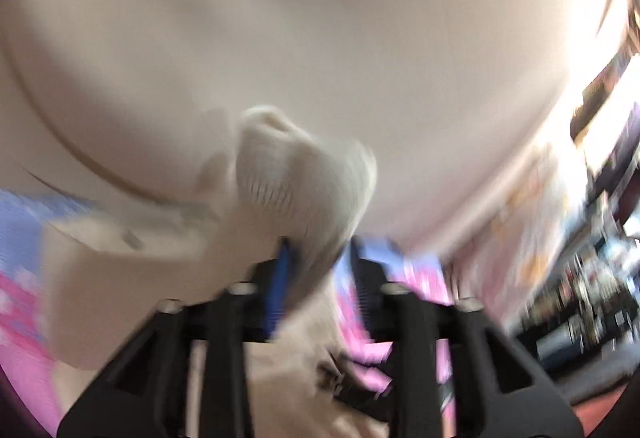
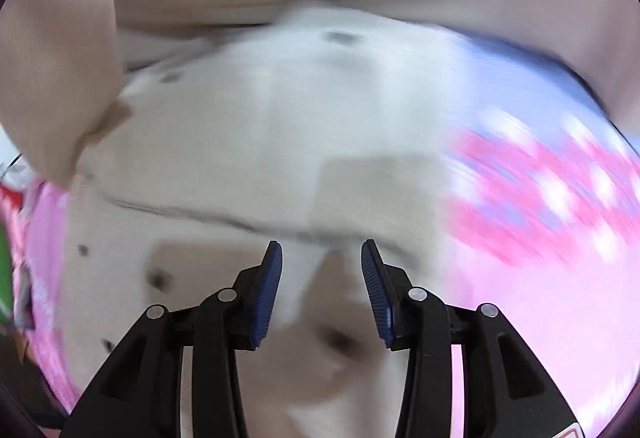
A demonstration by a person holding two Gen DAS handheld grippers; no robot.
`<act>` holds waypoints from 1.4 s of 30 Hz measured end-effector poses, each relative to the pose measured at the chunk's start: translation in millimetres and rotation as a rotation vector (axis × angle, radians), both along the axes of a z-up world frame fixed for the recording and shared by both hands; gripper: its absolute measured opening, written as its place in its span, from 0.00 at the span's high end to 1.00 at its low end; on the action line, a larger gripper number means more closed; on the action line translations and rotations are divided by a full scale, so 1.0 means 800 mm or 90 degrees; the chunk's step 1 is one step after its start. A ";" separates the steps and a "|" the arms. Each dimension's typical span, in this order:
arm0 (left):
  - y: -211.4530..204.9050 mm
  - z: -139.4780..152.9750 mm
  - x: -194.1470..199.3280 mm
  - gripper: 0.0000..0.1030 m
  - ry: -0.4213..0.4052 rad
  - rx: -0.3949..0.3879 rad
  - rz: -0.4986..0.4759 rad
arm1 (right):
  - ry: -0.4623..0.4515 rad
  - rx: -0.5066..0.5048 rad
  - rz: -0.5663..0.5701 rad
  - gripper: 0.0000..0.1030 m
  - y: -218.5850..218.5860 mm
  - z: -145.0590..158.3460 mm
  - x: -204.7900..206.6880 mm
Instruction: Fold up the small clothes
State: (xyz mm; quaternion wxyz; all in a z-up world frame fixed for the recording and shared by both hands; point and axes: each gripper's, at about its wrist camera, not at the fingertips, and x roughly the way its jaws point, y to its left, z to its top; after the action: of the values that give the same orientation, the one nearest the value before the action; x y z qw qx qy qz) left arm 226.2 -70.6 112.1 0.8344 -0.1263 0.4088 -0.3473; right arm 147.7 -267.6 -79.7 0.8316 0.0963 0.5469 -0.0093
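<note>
Sock (image 1: 304, 174), white and ribbed, left wrist view: bunched just ahead of the left gripper (image 1: 316, 250), its lower edge between the parted blue pads (image 1: 282, 278), grip unclear through blur; pink floral sheet (image 1: 20, 310) beneath. Right wrist view: right gripper (image 2: 322, 258) parted, empty, above a pale spotted garment (image 2: 248, 142); beige cushion (image 2: 56, 50) ahead, leftward.

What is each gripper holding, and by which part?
Left gripper: white sock between its fingers; grip uncertain through blur. Right gripper: open, holding nothing.
</note>
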 end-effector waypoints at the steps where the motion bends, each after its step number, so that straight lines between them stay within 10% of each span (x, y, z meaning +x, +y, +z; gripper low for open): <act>1: -0.016 -0.022 -0.009 0.63 0.016 0.016 -0.004 | 0.006 -0.001 -0.018 0.59 -0.016 0.000 -0.013; 7: -0.037 -0.135 -0.077 0.62 0.097 0.171 -0.012 | -0.029 0.043 -0.054 0.50 -0.062 0.023 -0.036; 15: 0.050 -0.154 -0.100 0.55 0.097 0.233 0.054 | 0.003 0.046 0.001 0.39 -0.011 -0.004 0.103; 17: 0.065 -0.145 -0.102 0.50 0.073 0.260 0.072 | 0.043 0.026 0.008 0.65 0.009 -0.028 0.124; 19: 0.082 -0.138 -0.101 0.49 0.064 0.257 0.092 | 0.017 0.020 0.023 0.89 0.021 -0.014 0.122; 21: 0.098 -0.137 -0.097 0.49 0.067 0.247 0.110 | -0.039 0.019 0.023 0.90 0.020 0.026 0.118; 25: 0.118 -0.140 -0.085 0.49 0.076 0.238 0.135 | -0.114 -0.016 -0.020 0.90 -0.013 0.073 0.111; 29: 0.117 -0.154 -0.069 0.49 0.097 0.236 0.143 | 0.006 -0.062 -0.038 0.84 -0.034 -0.014 0.126; 35: 0.113 -0.165 -0.069 0.48 0.092 0.257 0.146 | -0.103 -0.038 -0.061 0.83 -0.019 0.038 0.074; 38: 0.108 -0.165 -0.071 0.48 0.102 0.249 0.144 | 0.013 -0.087 -0.010 0.83 -0.018 -0.013 0.084; 42: 0.114 -0.168 -0.080 0.46 0.105 0.266 0.151 | -0.049 -0.096 -0.029 0.71 -0.014 0.049 0.038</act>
State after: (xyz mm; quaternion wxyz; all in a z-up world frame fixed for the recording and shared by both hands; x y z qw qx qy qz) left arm 162.5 20.4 -21.9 0.8413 -0.0261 0.5206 -0.1431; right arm 177.8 -279.0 -40.7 0.8566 0.0462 0.5098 -0.0651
